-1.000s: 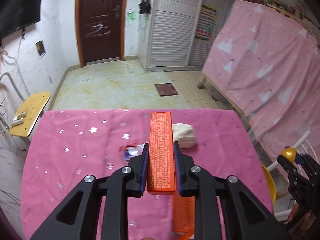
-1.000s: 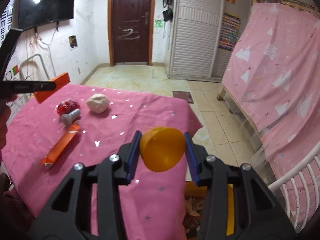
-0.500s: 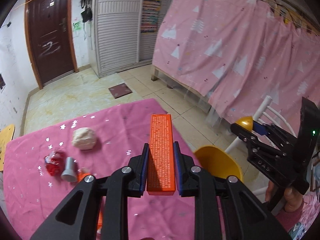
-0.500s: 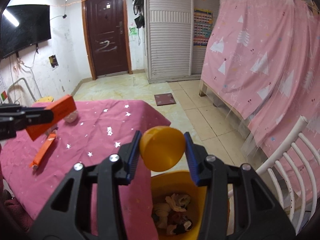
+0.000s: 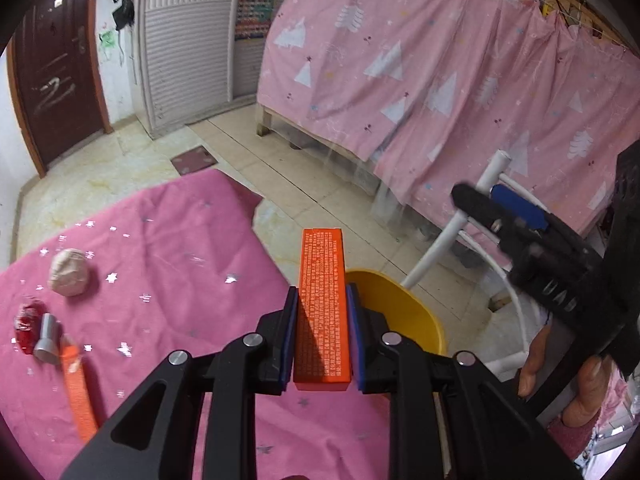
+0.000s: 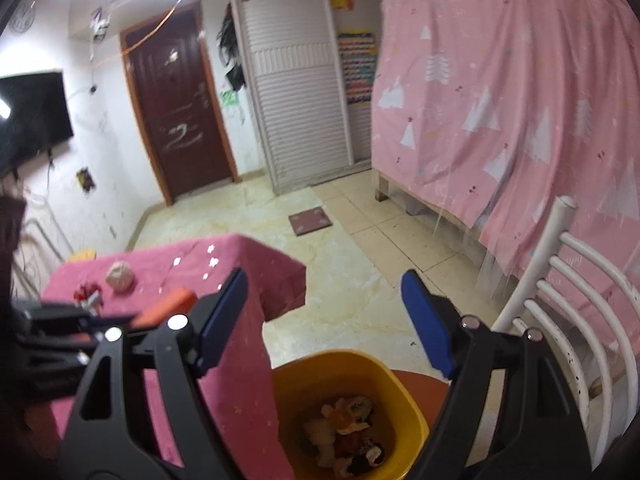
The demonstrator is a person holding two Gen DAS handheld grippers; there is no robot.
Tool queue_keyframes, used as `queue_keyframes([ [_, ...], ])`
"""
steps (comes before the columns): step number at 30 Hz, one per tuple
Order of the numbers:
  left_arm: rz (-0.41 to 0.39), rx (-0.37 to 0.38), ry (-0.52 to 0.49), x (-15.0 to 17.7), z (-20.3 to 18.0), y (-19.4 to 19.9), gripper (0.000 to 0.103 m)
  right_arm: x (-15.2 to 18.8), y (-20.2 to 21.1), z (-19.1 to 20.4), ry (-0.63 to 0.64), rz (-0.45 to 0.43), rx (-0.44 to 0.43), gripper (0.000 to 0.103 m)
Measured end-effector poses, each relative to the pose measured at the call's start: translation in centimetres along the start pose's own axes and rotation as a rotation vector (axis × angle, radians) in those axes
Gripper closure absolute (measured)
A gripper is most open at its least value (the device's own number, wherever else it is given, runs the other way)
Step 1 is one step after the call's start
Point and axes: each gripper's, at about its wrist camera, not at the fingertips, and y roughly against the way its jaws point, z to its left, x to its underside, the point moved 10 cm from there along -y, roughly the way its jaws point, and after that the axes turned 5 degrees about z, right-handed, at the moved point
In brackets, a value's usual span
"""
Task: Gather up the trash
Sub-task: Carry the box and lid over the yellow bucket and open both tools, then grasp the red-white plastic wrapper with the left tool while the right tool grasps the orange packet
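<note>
1. While the right gripper [image 6: 324,316] stands above the yellow bin [image 6: 408,408], its jaws have just been opening and nothing is between them now; the pads are well apart.
2. The left gripper [image 5: 322,332] is clamped on the orange box [image 5: 322,304], which lies lengthwise between the pads and points out past the table edge toward the bin's rim [image 5: 404,300].
3. Judgement: the step in hand is dropping the box. It is best carried until its far end is over the middle of the bin's mouth, tipped nose-down, then let go. Released too early, it may catch the rim or fall to the floor.
4. The bin sits on the floor just beside the pink-covered table [image 5: 172,248]. It already holds a loose heap of crumpled scraps, pale, orange and dark; I cannot tell the single pieces.
5. On the table lie a crumpled paper ball [image 5: 69,273], a red wrapper [image 5: 27,327] touching a small grey cylinder [image 5: 47,338], and an orange tube [image 5: 78,390].
</note>
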Motion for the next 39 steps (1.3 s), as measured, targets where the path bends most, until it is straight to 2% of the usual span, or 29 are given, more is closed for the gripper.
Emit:
queue_keyframes([
  [4, 0.004, 0.081, 0.007, -0.1, -2.1, -1.4, 0.087, -0.9, 1.6, -2.6, -0.104, -0.071, -0.014, 0.027],
  [7, 0.010, 0.107, 0.003, -0.1, -3.6, -2.0, 0.074, -1.3, 2.4, -3.6, -0.158, -0.109, -0.030, 0.022],
  [8, 0.010, 0.107, -0.005, -0.1, -3.9, -2.0, 0.069, -1.3, 2.4, -3.8, -0.164, -0.116, -0.034, 0.021],
  [10, 0.007, 0.092, -0.022, 0.1, -4.3, -2.1, 0.066, -1.3, 2.2, -3.7, -0.162, -0.111, -0.035, 0.021],
  [18, -0.013, 0.049, -0.038, 0.2, -3.3, -1.0, 0.065, -1.4, 1.2, -2.3, -0.141, -0.093, -0.039, 0.021],
  [26, -0.053, -0.039, -0.004, -0.6, 1.5, 1.1, 0.063, -1.4, 0.4, -0.9, -0.119, -0.077, -0.047, 0.021],
  [30, -0.060, -0.096, 0.032, -0.9, 5.3, 2.0, 0.060, -1.3, -0.1, -0.2, -0.102, -0.063, -0.055, 0.016],
  [39, -0.074, -0.190, 0.152, -0.9, 14.5, 3.9, 0.058, -0.6, -1.8, 4.8, -0.006, -0.014, -0.104, 0.015],
])
